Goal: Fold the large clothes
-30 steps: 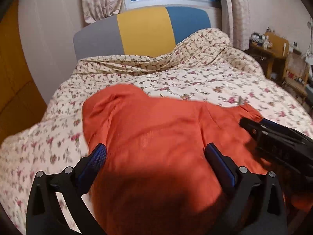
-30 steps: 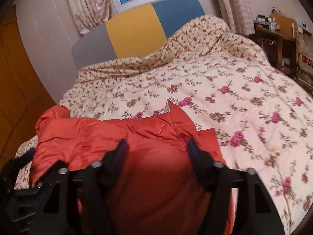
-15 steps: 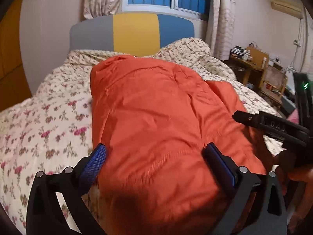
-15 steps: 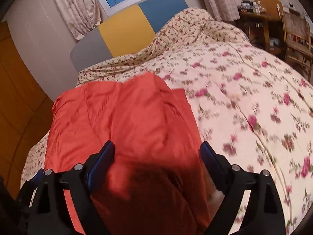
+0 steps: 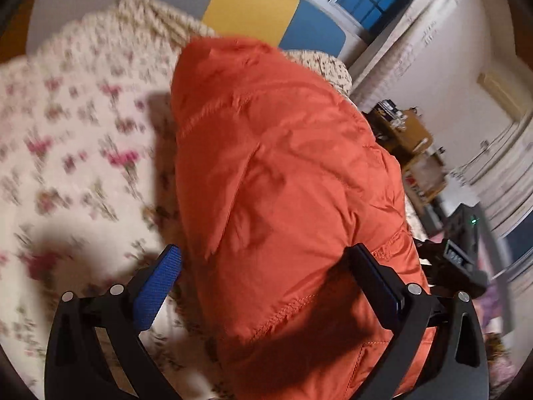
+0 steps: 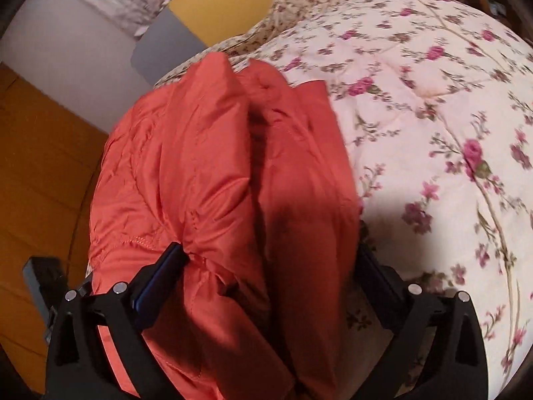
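Together, the two views showed the puffy orange quilted nylon jacket (image 5: pixel 286 180) bunched and lifted above the cream quilt with pink and red flowers (image 5: pixel 73 140), which served as the landmark for what follows. The left gripper (image 5: pixel 266 276) stood with its jaws spread wide, a thick fold of jacket filling the gap between them; the blue pad on one finger (image 5: pixel 156 286) lay just clear of the cloth, so whether the fabric was clamped or only draped there could not be told. The right gripper (image 6: pixel 269 266) was likewise wide — its near finger pressed into a stitched seam, the far one half hidden behind the bulk of the jacket (image 6: pixel 233 173) — and its hold was no plainer.

Likely faults from this point:
- Slip — slick nylon over thick padding could slide out of wide jaws and drop onto the quilt in a heap, losing the fold line.
- Uneven lay-down — the jacket hung in several loose rolls above the quilt, and lowering it so would trap creases or a sleeve inside.
- Snagging — a finger dipping too low could pinch the quilt along with the jacket.
- Blur across the quilt suggested quick motion, which would worsen each fault.
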`<state>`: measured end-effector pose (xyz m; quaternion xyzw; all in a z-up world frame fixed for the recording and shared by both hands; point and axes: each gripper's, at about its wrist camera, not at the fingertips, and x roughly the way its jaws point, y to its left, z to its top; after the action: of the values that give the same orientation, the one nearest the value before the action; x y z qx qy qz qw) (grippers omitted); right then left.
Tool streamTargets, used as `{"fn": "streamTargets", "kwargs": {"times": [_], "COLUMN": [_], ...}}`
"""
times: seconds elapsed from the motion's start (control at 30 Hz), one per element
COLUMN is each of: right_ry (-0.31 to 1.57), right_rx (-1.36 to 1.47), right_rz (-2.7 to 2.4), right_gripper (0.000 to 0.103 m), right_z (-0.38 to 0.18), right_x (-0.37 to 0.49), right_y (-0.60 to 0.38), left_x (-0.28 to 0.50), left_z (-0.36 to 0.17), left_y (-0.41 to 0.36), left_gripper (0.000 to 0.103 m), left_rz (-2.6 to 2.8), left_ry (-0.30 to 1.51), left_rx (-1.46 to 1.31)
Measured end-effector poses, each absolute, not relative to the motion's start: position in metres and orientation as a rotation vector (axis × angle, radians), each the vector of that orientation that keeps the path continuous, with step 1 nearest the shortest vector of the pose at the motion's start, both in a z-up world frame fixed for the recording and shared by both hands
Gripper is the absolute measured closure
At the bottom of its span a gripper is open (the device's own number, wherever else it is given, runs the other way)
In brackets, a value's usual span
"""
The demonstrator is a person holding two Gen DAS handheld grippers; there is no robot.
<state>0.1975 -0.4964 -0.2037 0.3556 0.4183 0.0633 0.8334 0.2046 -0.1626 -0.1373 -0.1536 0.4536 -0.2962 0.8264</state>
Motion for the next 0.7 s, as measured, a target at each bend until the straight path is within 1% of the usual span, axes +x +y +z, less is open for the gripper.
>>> {"fn": "streamTargets", "kwargs": {"times": [0.03, 0.1, 0.13, 0.2, 0.23, 0.3, 0.5, 0.7], "right_ry": [0.885, 0.875, 0.862, 0.838, 0.817, 0.784, 0.743, 0.725], "right_rx": [0.765, 0.780, 0.778, 0.771, 0.767, 0.760, 0.714, 0.684], "right_rz": [0.151, 0.175, 0.178, 0.176, 0.177, 0.181, 0.186, 0.254], "right_gripper": [0.010, 0.025, 0.028, 0.037, 0.040, 0.050, 0.051, 0.051], "right_z": [-0.204, -0.204, -0.202, -0.200, -0.197, -0.190, -0.172, -0.161], "right_x": [0.199, 0.199, 0.197, 0.195, 0.192, 0.189, 0.188, 0.198], "right_y": [-0.495, -0.494, -0.493, -0.490, -0.489, -0.486, -0.464, -0.422], "left_x": [0.207, 0.206, 0.203, 0.195, 0.192, 0.186, 0.174, 0.161], "left_z": [-0.141, -0.141, -0.137, -0.127, -0.124, -0.116, -0.097, -0.070], "left_y": [-0.162, -0.166, -0.170, -0.179, -0.181, -0.184, -0.176, -0.144], "left_gripper": [0.003, 0.004, 0.007, 0.018, 0.020, 0.028, 0.037, 0.039], "left_rz": [-0.648, -0.656, -0.657, -0.660, -0.663, -0.668, -0.675, -0.614], "left_ry": [0.986, 1.002, 0.985, 0.950, 0.941, 0.917, 0.856, 0.739], "left_rx": [-0.361, -0.375, -0.343, -0.281, -0.269, -0.243, -0.174, -0.132]}}
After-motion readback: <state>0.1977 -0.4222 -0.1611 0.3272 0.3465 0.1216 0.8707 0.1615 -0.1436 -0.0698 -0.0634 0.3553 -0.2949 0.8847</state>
